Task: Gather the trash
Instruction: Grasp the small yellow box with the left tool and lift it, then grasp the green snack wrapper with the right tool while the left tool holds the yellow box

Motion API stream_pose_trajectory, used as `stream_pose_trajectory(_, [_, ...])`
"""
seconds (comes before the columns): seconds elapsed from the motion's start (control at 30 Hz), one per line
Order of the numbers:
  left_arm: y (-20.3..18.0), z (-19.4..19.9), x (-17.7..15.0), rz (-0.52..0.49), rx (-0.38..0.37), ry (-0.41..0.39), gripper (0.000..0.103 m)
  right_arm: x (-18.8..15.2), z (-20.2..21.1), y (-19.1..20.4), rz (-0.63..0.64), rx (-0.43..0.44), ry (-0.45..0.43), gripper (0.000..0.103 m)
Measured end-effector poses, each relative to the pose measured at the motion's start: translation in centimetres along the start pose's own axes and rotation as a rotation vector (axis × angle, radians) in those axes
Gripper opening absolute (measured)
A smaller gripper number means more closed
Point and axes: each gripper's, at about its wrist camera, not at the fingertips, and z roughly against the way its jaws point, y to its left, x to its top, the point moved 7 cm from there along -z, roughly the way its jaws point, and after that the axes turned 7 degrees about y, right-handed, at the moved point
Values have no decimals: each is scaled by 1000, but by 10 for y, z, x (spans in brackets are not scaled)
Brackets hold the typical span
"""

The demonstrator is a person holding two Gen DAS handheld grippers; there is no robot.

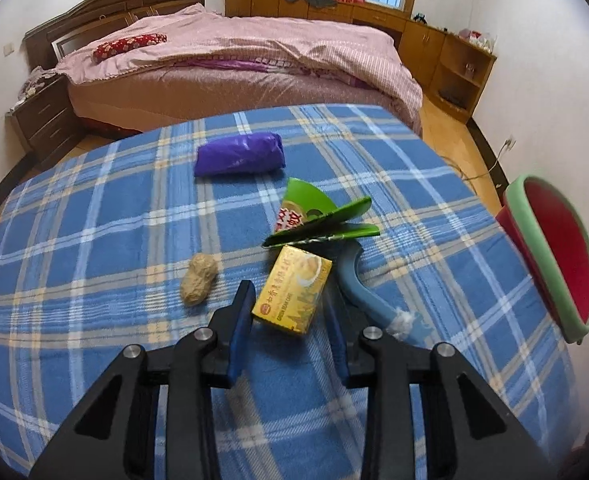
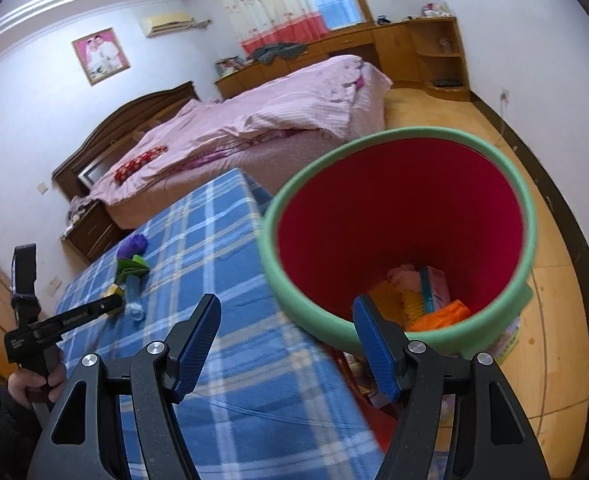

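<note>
On the blue checked blanket, from left to right, lie a peanut, a yellow box and a blue tube with a white tuft at its near end. Farther away sit a purple bag and a folded green wrapper.

The left gripper points down at the yellow box. The box sits right between its two blue pads, with its near half inside the gap. Its long side runs from near-left to far-right, a bit slanted across the jaws. The jaws are fairly narrow, but a thin gap shows on each side of the box, so I think they do not squeeze it yet. A little more closing should catch it.

Far to the right, off the blanket's edge, stands the red bin with a green rim. Some trash is already at its bottom. The right gripper hangs just near of the bin's rim, jaws wide with nothing in them. The left one is much nearer the box, so the box is its job.
</note>
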Motion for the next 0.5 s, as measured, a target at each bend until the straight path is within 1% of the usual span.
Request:
stream_pose_trajectory(0.13, [14,25,2,34,-7,-47,35,8,-6,22,34,43,22,70])
stream_pose_trajectory(0.17, [21,33,4,48,0,-66,35,10,-8,29,46,54,26,70])
stream_pose_trajectory(0.3, [51,49,7,107,49,-111,35,17,-18,65,104,97,53,70])
stream_pose_trajectory(0.37, [71,52,8,146,90,-129,35,20,-26,82,124,110,72,71])
stream_pose_trajectory(0.43, [91,51,7,194,113,-128,35,23,-37,99,149,126,91,74])
stream_pose_trajectory(0.47, [98,49,6,215,118,-127,35,24,-42,107,160,130,100,79])
stream_pose_trajectory(0.5, [107,48,4,242,122,-128,35,25,-47,114,170,133,107,79])
